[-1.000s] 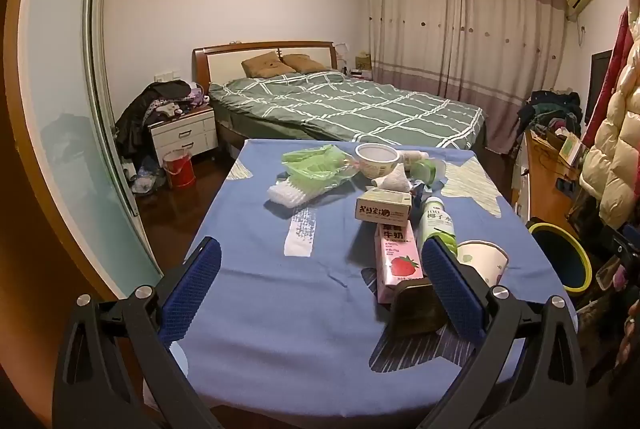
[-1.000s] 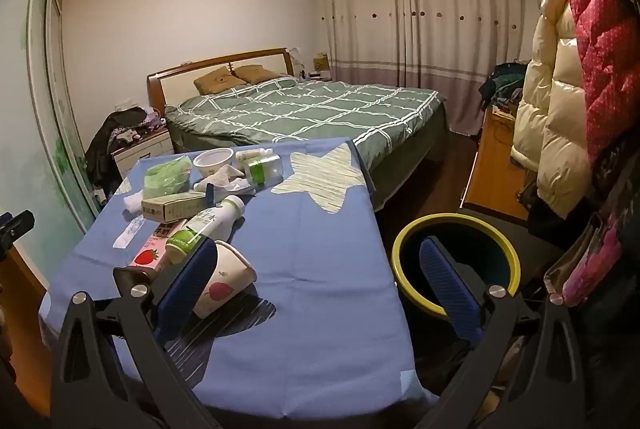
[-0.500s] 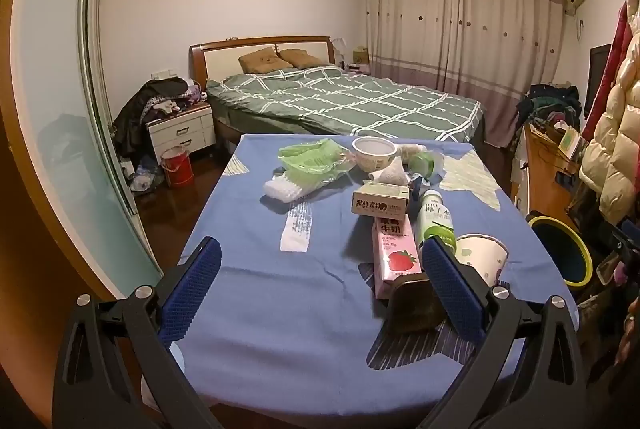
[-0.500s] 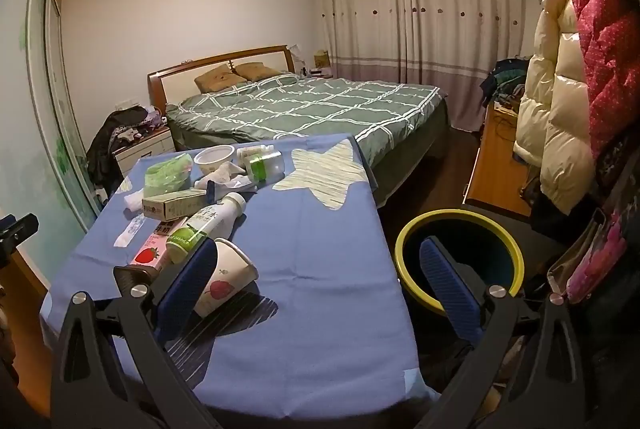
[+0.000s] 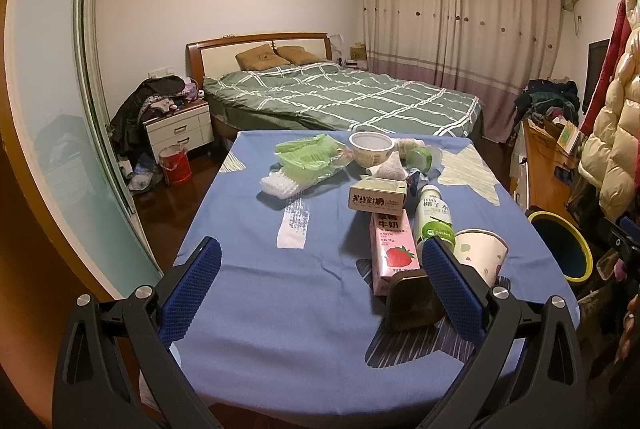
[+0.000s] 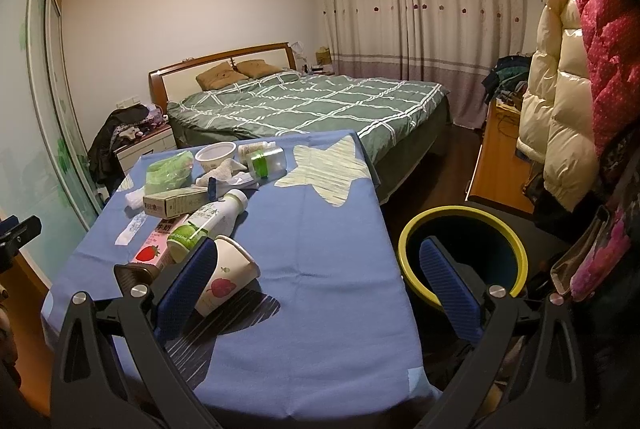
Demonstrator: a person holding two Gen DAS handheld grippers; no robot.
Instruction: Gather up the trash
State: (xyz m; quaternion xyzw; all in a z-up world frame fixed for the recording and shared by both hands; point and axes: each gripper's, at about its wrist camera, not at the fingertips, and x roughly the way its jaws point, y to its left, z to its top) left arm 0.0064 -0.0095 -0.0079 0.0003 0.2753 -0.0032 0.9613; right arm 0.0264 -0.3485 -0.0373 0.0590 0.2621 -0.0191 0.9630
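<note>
Comparing against a second ago: almost nothing is changing, both views are only drifting slightly toward the table.
left gripper (image 5: 320, 281): I'm seeing it spread wide, holding nothing, hovering over the near edge of the blue tablecloth (image 5: 280, 293).
right gripper (image 6: 316, 281): I'm reading it as wide apart and empty too, hanging between the table's right edge and the bin (image 6: 516, 249).
trash: it's all sitting on the cloth, none of it moving between frames.
nearest items: paper cup (image 6: 228, 281) is lying on its side just beside the right gripper's left finger; strawberry milk carton (image 5: 394, 249) and green-capped bottle (image 5: 434, 217) are lying alongside it.
further back: flat box (image 5: 376, 195), white bowl (image 5: 372, 147), green plastic bag (image 5: 310, 159), crumpled tissue (image 5: 388, 169) are clustering mid-table.
bin state: it's standing on the floor, right of the table; interior too dark to tell contents.
meaning: I'm judging collection as not yet started; we're lining up for a first pick.
likely first target: the paper cup, being closest to the right gripper and the bin.
risk: the cup is thin-walled, so it's probably crushing or rolling if pinched off-centre.
</note>
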